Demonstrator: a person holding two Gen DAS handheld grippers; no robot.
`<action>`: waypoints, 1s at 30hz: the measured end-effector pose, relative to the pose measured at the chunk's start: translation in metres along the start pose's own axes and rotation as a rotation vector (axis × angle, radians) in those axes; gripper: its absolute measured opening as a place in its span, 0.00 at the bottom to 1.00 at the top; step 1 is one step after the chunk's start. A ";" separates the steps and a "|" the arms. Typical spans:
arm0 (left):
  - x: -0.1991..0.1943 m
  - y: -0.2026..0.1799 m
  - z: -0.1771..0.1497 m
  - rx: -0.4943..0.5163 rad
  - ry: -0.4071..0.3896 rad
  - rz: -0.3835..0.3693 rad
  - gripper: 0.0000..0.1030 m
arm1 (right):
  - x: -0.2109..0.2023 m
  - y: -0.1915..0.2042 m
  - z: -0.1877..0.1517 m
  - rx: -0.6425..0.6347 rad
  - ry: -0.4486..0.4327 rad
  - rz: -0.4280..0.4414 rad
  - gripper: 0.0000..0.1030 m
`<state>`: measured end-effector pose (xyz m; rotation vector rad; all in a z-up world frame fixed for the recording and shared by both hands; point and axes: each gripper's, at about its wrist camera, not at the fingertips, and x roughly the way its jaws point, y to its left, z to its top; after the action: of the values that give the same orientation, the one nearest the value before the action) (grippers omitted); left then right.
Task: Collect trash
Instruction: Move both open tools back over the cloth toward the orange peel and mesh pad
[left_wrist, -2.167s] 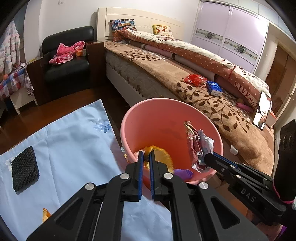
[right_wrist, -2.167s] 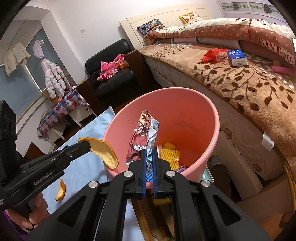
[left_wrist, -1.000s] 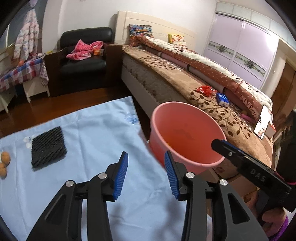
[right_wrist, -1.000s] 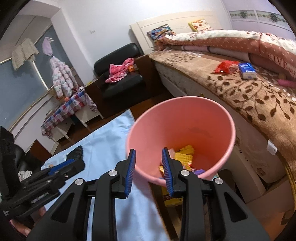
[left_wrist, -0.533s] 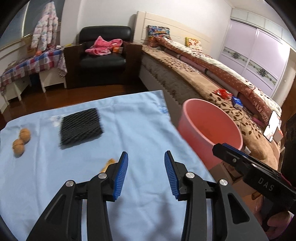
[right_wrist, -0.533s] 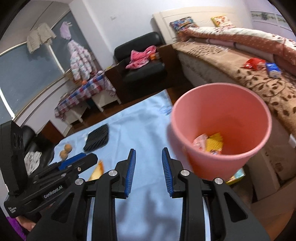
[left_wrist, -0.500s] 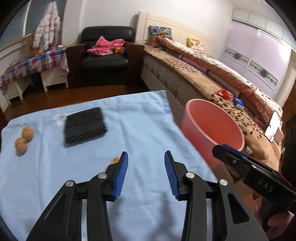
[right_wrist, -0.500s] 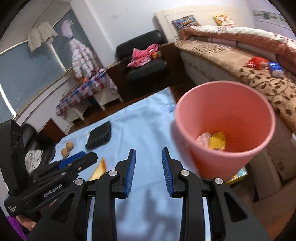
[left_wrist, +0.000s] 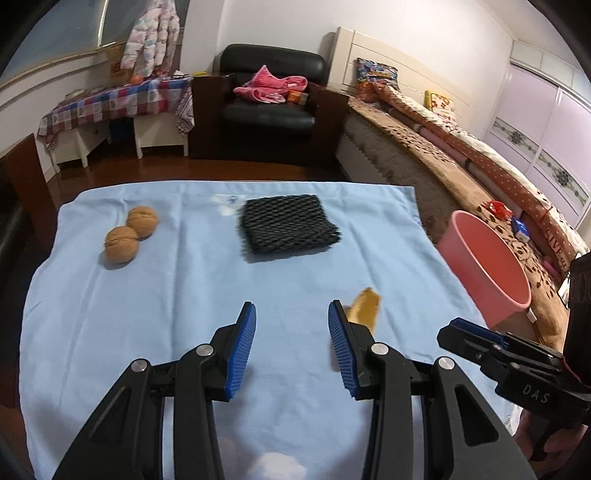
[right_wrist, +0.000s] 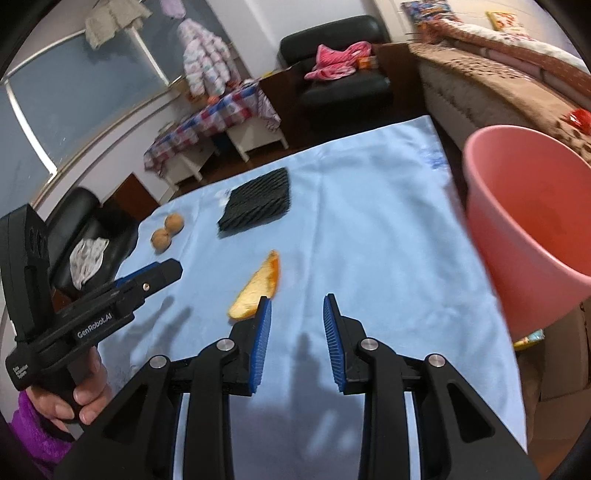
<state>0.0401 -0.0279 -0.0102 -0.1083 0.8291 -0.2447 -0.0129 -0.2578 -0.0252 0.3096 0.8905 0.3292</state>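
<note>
We hover both grippers over the worktop with nothing held, the left gripper (left_wrist: 291, 345) spread wide and the right gripper (right_wrist: 297, 341) parted too, and the orange peel (right_wrist: 256, 286) lies flat just ahead of the right gripper's left finger. It sits thin against the loose blue cloth (left_wrist: 166, 295), so we risk pinching fabric with it or sliding it away. The pink bin (right_wrist: 532, 221) stands off the worktop's right edge by the bed (left_wrist: 443, 162), with walnuts (left_wrist: 131, 232) and black foam netting (left_wrist: 288, 227) farther back.
</note>
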 end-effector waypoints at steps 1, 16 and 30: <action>0.000 0.005 0.001 -0.007 -0.002 0.002 0.39 | 0.003 0.002 0.001 -0.005 0.006 0.002 0.29; 0.028 0.018 0.015 0.004 0.024 0.001 0.39 | 0.059 0.028 0.010 -0.047 0.080 -0.036 0.29; 0.078 0.004 0.054 0.196 0.080 -0.034 0.39 | 0.058 0.017 0.017 -0.066 0.085 -0.031 0.05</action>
<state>0.1311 -0.0443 -0.0303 0.0718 0.8787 -0.3631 0.0318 -0.2214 -0.0496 0.2217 0.9646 0.3439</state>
